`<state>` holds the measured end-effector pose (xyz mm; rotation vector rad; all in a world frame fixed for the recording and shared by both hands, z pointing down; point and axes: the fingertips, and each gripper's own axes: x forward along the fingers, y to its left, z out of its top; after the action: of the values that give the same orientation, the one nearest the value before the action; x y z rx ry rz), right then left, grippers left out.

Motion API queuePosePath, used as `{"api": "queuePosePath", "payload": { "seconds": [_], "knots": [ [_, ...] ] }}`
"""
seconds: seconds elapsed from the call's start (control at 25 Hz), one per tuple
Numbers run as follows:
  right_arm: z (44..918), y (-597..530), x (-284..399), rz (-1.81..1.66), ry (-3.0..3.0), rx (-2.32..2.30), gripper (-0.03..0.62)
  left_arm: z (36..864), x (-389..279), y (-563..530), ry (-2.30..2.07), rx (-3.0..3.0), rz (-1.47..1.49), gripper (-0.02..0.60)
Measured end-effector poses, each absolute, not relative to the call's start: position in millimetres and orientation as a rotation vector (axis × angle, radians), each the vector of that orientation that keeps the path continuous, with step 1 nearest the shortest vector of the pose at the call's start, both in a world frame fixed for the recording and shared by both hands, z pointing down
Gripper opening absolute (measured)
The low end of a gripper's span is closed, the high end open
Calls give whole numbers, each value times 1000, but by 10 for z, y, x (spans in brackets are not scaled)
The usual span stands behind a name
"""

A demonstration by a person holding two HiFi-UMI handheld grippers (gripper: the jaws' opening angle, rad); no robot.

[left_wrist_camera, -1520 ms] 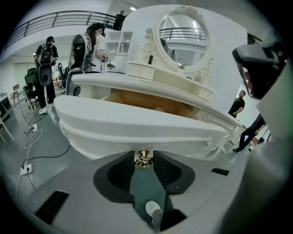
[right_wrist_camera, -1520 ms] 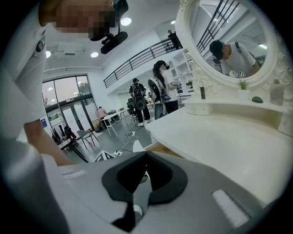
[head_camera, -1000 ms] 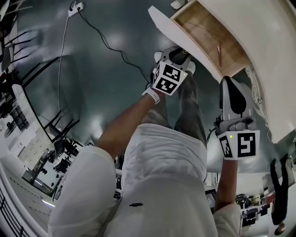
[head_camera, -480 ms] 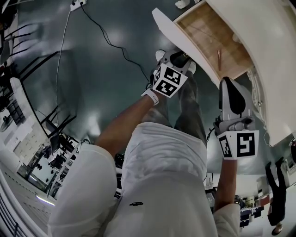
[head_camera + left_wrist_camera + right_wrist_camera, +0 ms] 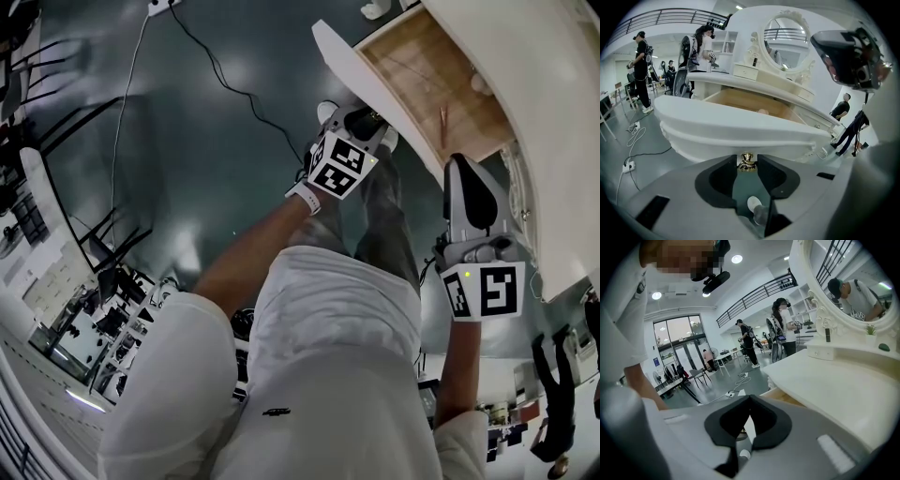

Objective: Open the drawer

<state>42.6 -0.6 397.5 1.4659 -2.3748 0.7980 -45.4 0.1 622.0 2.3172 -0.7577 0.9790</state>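
The white dressing table's drawer (image 5: 422,75) stands pulled out, and its wooden inside shows. Its curved white front (image 5: 740,129) carries a brass knob (image 5: 747,159). My left gripper (image 5: 747,165) has that knob between its jaw tips; the jaws have just been opening a little, and the pads still lie against the knob. In the head view the left gripper (image 5: 367,117) reaches under the drawer front. My right gripper (image 5: 469,173) hovers beside the table's edge, right of the drawer. In its own view the right gripper (image 5: 749,401) is shut on nothing.
An oval mirror (image 5: 785,42) and a small box (image 5: 745,71) stand on the tabletop (image 5: 843,385). A black cable (image 5: 225,94) runs over the dark floor to a power strip (image 5: 157,7). Racks and chairs stand at the left, and people (image 5: 640,70) stand behind.
The left gripper and the drawer front have edged slightly further out from the table. The right gripper has kept its place.
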Motion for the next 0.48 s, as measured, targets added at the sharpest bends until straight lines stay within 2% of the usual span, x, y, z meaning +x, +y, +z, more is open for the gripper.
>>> {"api": "queuePosePath", "payload": {
  "seconds": [0.24,0.48],
  "knots": [
    [3934,-48,500,787,-2387,1469,11,6150,-476,38,-716,2345,1008,169],
    [3873,-56,544,788,-2398,1476,11,5995,-583,110,-738,2346,1032,169]
  ]
}}
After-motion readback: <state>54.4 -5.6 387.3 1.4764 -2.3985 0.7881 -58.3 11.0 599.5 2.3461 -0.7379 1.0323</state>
